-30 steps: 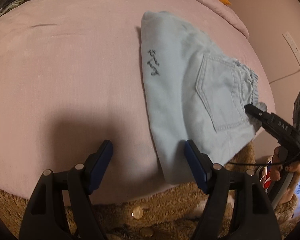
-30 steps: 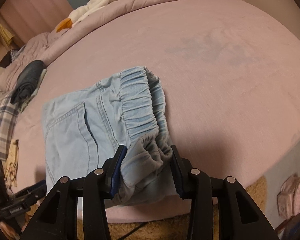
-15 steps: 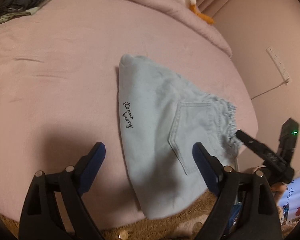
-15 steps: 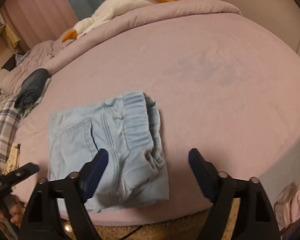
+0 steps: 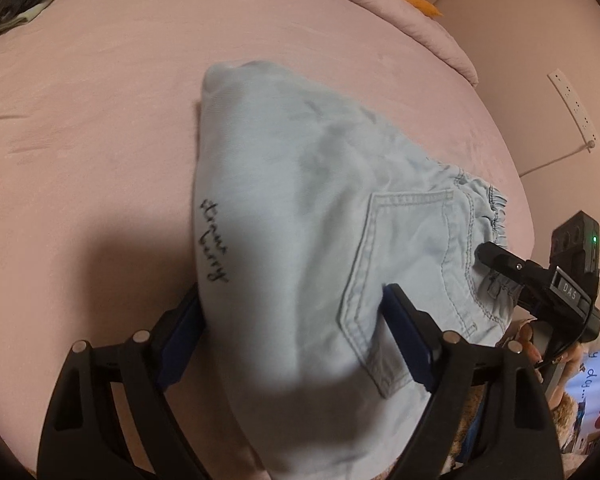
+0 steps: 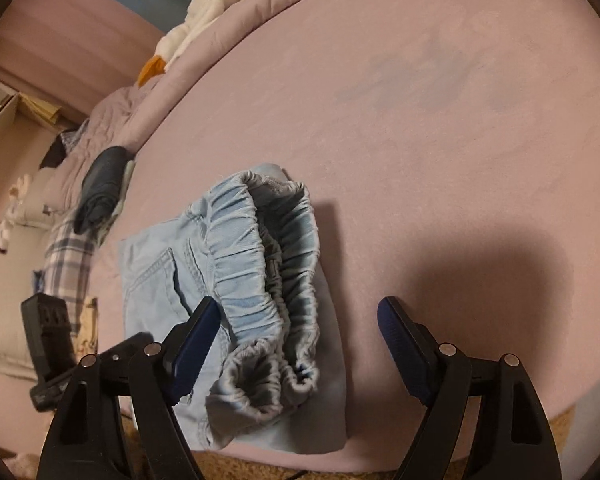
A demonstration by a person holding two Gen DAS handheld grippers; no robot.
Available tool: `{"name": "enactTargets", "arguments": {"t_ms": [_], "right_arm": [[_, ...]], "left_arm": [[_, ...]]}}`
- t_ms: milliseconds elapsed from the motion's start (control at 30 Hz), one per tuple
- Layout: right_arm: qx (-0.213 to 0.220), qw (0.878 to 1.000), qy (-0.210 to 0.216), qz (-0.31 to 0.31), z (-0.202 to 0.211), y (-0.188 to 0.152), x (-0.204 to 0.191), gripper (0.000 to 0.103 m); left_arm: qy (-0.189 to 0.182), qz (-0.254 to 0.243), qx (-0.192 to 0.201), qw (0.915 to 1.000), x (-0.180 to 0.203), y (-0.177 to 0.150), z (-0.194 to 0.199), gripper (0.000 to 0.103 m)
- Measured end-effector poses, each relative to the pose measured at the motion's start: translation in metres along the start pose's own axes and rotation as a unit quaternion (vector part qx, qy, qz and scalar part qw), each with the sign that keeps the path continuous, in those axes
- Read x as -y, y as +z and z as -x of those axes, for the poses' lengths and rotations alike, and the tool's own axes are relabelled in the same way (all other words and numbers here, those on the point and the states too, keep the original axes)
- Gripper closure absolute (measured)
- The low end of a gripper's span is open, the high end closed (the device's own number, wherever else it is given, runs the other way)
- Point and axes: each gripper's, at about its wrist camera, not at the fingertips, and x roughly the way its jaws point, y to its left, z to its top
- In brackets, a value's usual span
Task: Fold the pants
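Light blue denim pants (image 5: 300,200) lie folded near the front edge of the pink bed (image 5: 100,100), a back pocket and black script facing up. My left gripper (image 5: 296,328) straddles the folded side, fabric filling the gap; its jaws are closing, and I see no pad pressing. In the right wrist view the elastic waistband (image 6: 252,248) bunches up. My right gripper (image 6: 300,340) reaches over it with closing jaws. The waistband sits by the left pad and the right pad stands clear. The right gripper's fingertip (image 5: 496,258) touches the waistband end in the left wrist view.
A white plush goose (image 6: 196,12) lies on the pillow end. A dark folded garment (image 6: 100,188) and plaid cloth (image 6: 68,256) lie along the far left edge. A power strip (image 5: 572,108) hangs on the wall. Brown rug (image 6: 260,468) lies below the bed's edge.
The right gripper let go of the waistband, drew back, then came forward over it again. The left gripper slid forward until the folded pants lay between its fingers.
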Motion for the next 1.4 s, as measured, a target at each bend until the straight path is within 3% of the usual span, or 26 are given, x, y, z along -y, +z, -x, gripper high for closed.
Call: {"name": "enactTargets", "arguments": {"t_ms": [100,200,300,367,467,567,1033,1400], "right_arm": [[-0.015,0.999,0.031,0.004,-0.010,0.005,-0.005,0.041],[-0.016,0.998,0.066,0.004,-0.022,0.004,-0.008,0.050],[-0.009,0.998,0.059,0.021,-0.020,-0.002,-0.016,0.062],[0.002,0.998,0.047,0.032,-0.015,-0.007,-0.026,0.064],[0.017,0.998,0.035,0.048,-0.008,-0.009,-0.039,0.065],[0.030,0.997,0.040,0.064,0.003,-0.014,-0.056,0.066],[0.083,0.984,0.019,0.158,0.026,-0.016,-0.137,0.066],[0.069,0.980,0.012,0.187,0.011,-0.006,-0.165,0.066]], "left_arm": [[0.001,-0.006,-0.001,1.0000,0.006,0.006,-0.005,0.021],[-0.002,-0.006,0.001,1.0000,0.008,0.006,-0.008,0.038],[-0.011,-0.011,0.002,0.9999,0.011,0.003,-0.006,0.059],[-0.016,-0.008,0.006,0.9998,0.015,0.001,-0.003,0.072],[-0.012,-0.017,0.018,0.9996,0.023,-0.002,0.007,0.079],[0.002,-0.042,0.034,0.9985,0.029,-0.007,0.022,0.080],[0.031,-0.049,0.125,0.9904,0.011,-0.014,0.106,0.080],[0.053,-0.032,0.139,0.9884,-0.011,-0.002,0.116,0.080]]}}
